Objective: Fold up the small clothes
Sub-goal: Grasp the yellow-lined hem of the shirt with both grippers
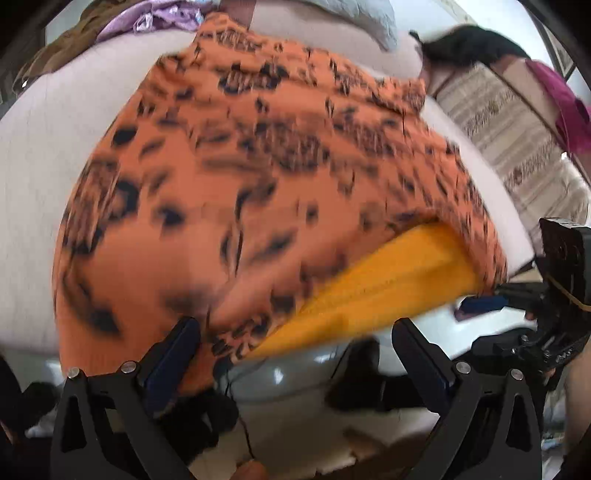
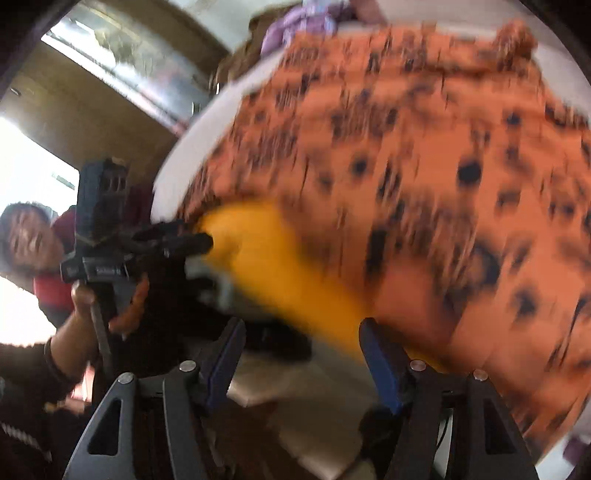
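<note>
An orange garment [image 1: 258, 166] with a black print lies spread on a white bed [image 1: 37, 166], blurred by motion. Its yellow lining [image 1: 376, 288] shows at the near hem. In the left wrist view my left gripper [image 1: 295, 341] is open wide at that hem, and the cloth brushes its left finger [image 1: 177, 343]. My right gripper [image 1: 517, 295] reaches in from the right edge. In the right wrist view the orange garment [image 2: 424, 166] fills the right side. My right gripper [image 2: 301, 350] is open, with the yellow lining [image 2: 280, 266] hanging down between its fingers. My left gripper [image 2: 192, 243] points at the lining from the left.
A purple cloth [image 1: 162, 14] and a grey pillow [image 1: 351, 14] lie at the far side of the bed. A patterned cream fabric [image 1: 517, 147] hangs to the right. A hand [image 2: 81, 295] holds the left gripper. Below the bed's edge stands a pale rounded object [image 1: 288, 373].
</note>
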`<state>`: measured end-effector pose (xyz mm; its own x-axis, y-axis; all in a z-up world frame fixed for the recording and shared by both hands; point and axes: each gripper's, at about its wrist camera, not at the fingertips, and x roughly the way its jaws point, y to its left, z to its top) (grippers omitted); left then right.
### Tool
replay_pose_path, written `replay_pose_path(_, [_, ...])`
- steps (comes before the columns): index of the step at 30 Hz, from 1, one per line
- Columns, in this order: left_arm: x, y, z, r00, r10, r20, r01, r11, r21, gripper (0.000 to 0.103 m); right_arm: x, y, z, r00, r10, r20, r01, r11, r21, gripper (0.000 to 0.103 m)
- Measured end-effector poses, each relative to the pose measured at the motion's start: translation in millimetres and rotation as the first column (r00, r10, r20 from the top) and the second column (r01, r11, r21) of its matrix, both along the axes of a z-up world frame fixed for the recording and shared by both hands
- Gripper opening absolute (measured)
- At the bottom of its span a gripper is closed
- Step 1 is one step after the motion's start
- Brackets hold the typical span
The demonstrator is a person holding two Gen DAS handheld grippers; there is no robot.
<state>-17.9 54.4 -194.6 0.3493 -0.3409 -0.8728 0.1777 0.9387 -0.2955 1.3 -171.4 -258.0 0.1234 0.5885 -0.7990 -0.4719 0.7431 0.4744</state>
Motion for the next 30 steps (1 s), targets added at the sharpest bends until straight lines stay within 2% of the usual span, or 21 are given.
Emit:
replay_pose_path(2, [-14.6, 13.8, -3.1, 0.999, 0.037, -0.021, -0.036, 0.999, 0.013, 0.103, -18.9, -8.3, -5.0, 1.000, -0.014, 0.023, 0.015, 0.996, -0.083, 0.068])
replay_pose_path(3, [-18.7, 20.7, -0.6, 0.998, 0.063, -0.009, -0.063, 0.998, 0.022, 0.103, -26.6, -21.1, -2.8, 0.997, -0.065, 0.039, 0.068, 0.993, -0.096, 0.068])
replay_pose_path(5, [-25.1, 43.0, 12.1, 0.989, 0.143, 0.032, -0.143, 0.990, 0.008, 0.103, -34.1, -48.6, 7.4, 0.981, -0.180, 0.074, 0.184, 0.981, -0.057, 0.068])
replay_pose_path(6, [-26.5, 53.7, 18.3, 0.982, 0.181, 0.048, -0.181, 0.984, -0.006, 0.103, -37.4, -68.2, 14.8, 0.960, -0.265, 0.089, 0.268, 0.963, -0.020, 0.068])
replay_pose_path(7, [-26.1, 63.6, 23.5, 0.973, 0.219, 0.065, -0.219, 0.976, -0.016, 0.103, -39.9, -90.3, 21.2, 0.925, -0.364, 0.110, 0.366, 0.931, 0.005, 0.068])
replay_pose_path(10, [-17.2, 95.6, 31.1, 0.933, 0.349, 0.084, -0.348, 0.937, -0.024, 0.103, -38.8, -132.9, 25.6, 0.825, -0.550, 0.129, 0.553, 0.833, 0.017, 0.068])
replay_pose_path(11, [-13.9, 107.0, 30.6, 0.918, 0.390, 0.073, -0.388, 0.921, -0.036, 0.103, -36.2, -141.4, 23.7, 0.800, -0.588, 0.123, 0.592, 0.806, 0.002, 0.068])
replay_pose_path(13, [-5.6, 116.2, 26.8, 0.899, 0.436, 0.050, -0.434, 0.900, -0.051, 0.103, -30.4, -151.0, 19.5, 0.773, -0.619, 0.139, 0.627, 0.779, -0.023, 0.068])
replay_pose_path(16, [-2.4, 134.7, 15.8, 0.877, 0.480, -0.011, -0.479, 0.874, -0.078, 0.103, -18.1, -149.2, 7.0, 0.772, -0.619, 0.145, 0.633, 0.771, -0.070, 0.068])
replay_pose_path(20, [0.2, 146.5, -4.3, 0.855, 0.510, -0.098, -0.518, 0.850, -0.099, 0.103, -10.5, -145.9, -11.3, 0.778, -0.622, 0.093, 0.629, 0.773, -0.083, 0.068])
replay_pose_path(22, [1.4, 144.5, -13.2, 0.852, 0.512, -0.111, -0.522, 0.848, -0.095, 0.103, -9.6, -138.1, -13.6, 0.793, -0.602, 0.091, 0.608, 0.791, -0.069, 0.066])
replay_pose_path(25, [7.0, 135.5, -22.4, 0.862, 0.493, -0.113, -0.503, 0.860, -0.086, 0.103, -6.7, -127.3, -18.0, 0.792, -0.597, 0.128, 0.609, 0.788, -0.087, 0.064])
replay_pose_path(26, [7.2, 130.5, -22.6, 0.864, 0.493, -0.101, -0.500, 0.863, -0.075, 0.103, -6.1, -126.6, -18.3, 0.789, -0.598, 0.138, 0.612, 0.784, -0.100, 0.058])
replay_pose_path(27, [7.5, 128.5, -21.6, 0.864, 0.496, -0.087, -0.502, 0.862, -0.066, 0.102, -6.1, -126.0, -18.0, 0.788, -0.596, 0.153, 0.614, 0.781, -0.118, 0.048])
replay_pose_path(28, [6.2, 126.1, -21.0, 0.860, 0.505, -0.072, -0.509, 0.859, -0.049, 0.097, -9.5, -124.7, -16.3, 0.790, -0.592, 0.158, 0.610, 0.783, -0.121, 0.039])
replay_pose_path(29, [3.5, 125.9, -20.3, 0.854, 0.516, -0.066, -0.519, 0.853, -0.048, 0.091, -10.4, -124.4, -14.3, 0.795, -0.586, 0.154, 0.603, 0.789, -0.113, 0.012])
replay_pose_path(30, [3.1, 127.9, -19.8, 0.850, 0.521, -0.071, -0.525, 0.849, -0.059, 0.087, -11.9, -124.8, -12.2, 0.798, -0.582, 0.153, 0.600, 0.792, -0.114, 0.008])
